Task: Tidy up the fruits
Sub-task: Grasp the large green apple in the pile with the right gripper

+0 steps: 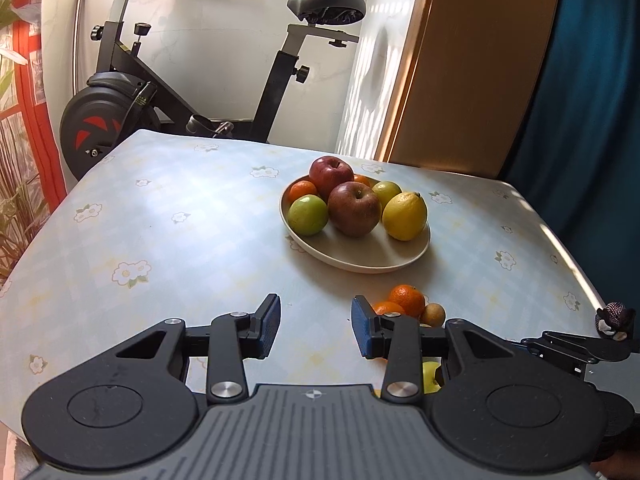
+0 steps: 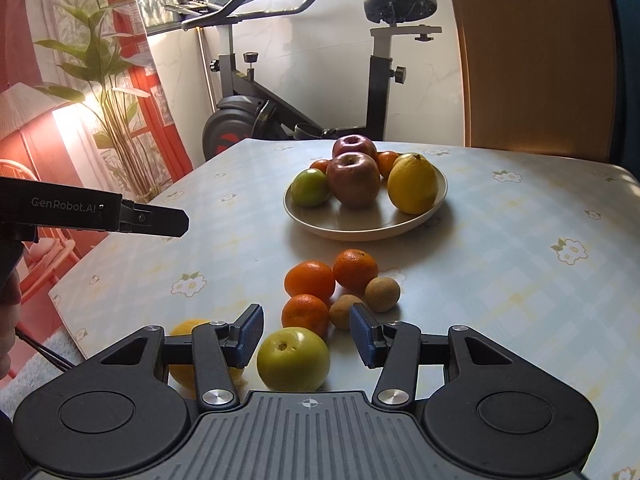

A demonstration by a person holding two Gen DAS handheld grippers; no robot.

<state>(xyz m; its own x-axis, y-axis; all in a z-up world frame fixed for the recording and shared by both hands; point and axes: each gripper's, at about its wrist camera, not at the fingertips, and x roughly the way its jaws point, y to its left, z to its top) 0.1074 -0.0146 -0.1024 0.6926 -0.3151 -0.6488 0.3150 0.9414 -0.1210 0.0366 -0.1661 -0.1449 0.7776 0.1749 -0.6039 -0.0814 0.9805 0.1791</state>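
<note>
A cream plate [image 2: 436, 204] sits on the flowered tablecloth [image 2: 520, 280] and serves as the landmark here. On the plate lie 2 red apples, the nearer one [image 2: 353, 179] in the middle and the other [image 2: 354, 145] behind it, a green apple [image 2: 310, 186] to the left, a lemon [image 2: 413, 182] to the right, and 2 small oranges at the back, partly hidden by the apples. In the left wrist view a yellow-green fruit [image 1: 386, 192] also shows behind the lemon.

On the cloth just in front of the plate is a loose group: 3 small oranges [image 2: 355, 270] [image 2: 309, 278] [image 2: 305, 315] and 2 small brown round fruits [image 2: 382, 294] [image 2: 345, 311], all close together. Nearer the camera than these, well apart from the plate, lies a big green apple [image 2: 293, 359], and to its left a yellow fruit [image 2: 188, 330] mostly hidden behind a finger.

The right gripper [image 2: 306, 336] is spread wide and holds nothing; the big green apple lies between its fingers, and contact cannot be told. The left gripper [image 1: 316, 326] is also spread wide and empty, over bare cloth in front and to the left of the plate.

An exercise bike [image 2: 304, 92] stands beyond the table, behind the plate.
</note>
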